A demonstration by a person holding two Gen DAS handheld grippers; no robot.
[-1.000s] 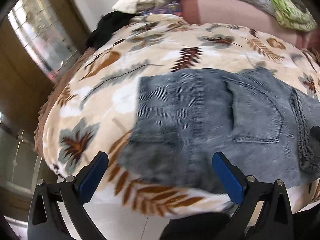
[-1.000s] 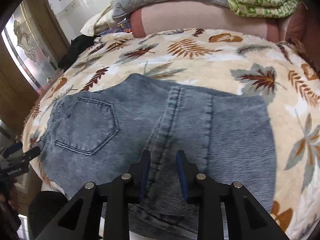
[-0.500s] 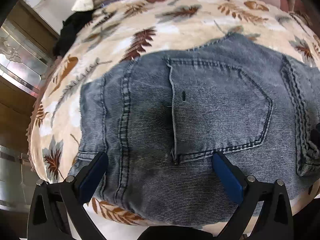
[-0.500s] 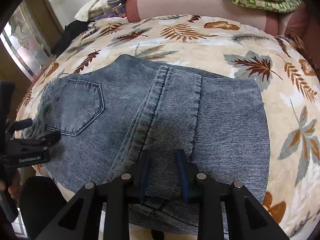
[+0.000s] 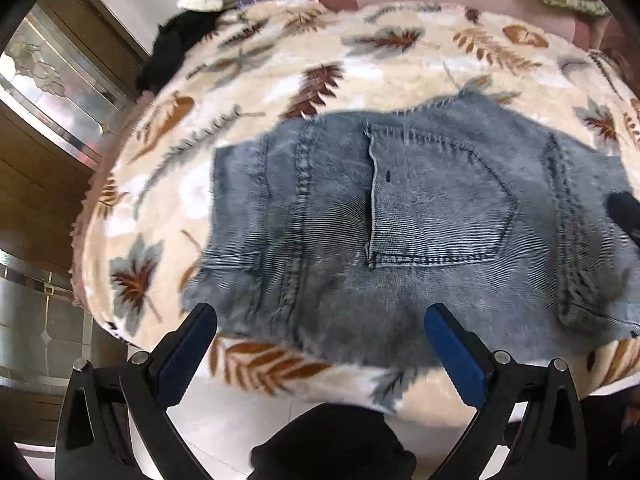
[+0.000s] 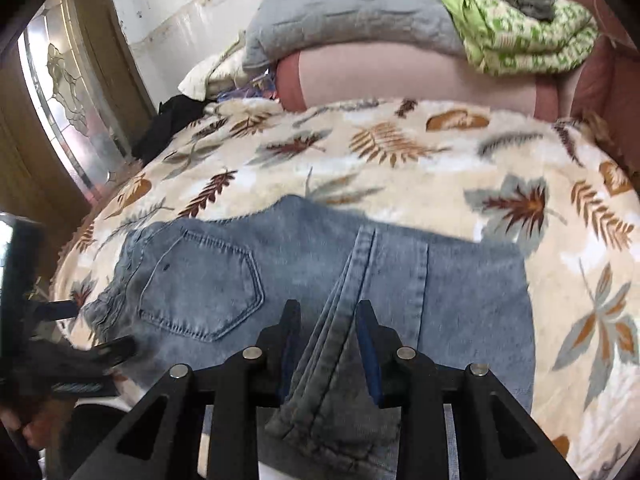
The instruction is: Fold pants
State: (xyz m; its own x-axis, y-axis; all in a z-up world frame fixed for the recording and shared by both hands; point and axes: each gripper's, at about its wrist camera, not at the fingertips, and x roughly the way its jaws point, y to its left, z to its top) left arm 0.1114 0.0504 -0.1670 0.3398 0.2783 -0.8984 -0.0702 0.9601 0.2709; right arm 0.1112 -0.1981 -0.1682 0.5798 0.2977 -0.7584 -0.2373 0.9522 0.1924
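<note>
Blue denim pants (image 5: 400,216) lie folded on a leaf-print blanket (image 5: 384,64), back pocket (image 5: 436,200) facing up. My left gripper (image 5: 320,316) hovers open over the pants' near edge, with nothing between its blue pads. In the right wrist view the pants (image 6: 472,292) spread across the blanket (image 6: 400,144). My right gripper (image 6: 328,312) is shut on a thick seam fold of the pants (image 6: 340,344), which rises between its fingers. The left gripper (image 6: 80,340) shows blurred at the left, by the pocket side. A dark fingertip of the right gripper (image 5: 624,216) enters at the right edge.
Stacked bedding lies at the back: a grey quilt (image 6: 360,12), a green patterned cover (image 6: 520,28) and a pink bolster (image 6: 400,76). A black garment (image 6: 172,120) sits at the bed's far left corner. A wooden door with patterned glass (image 6: 68,92) stands left. The bed's near edge drops to the floor (image 5: 224,416).
The left gripper swung in over the pocket, then drew back toward the bed's near edge. The right gripper rose a little, and the seam fold now stands up between its fingers.
</note>
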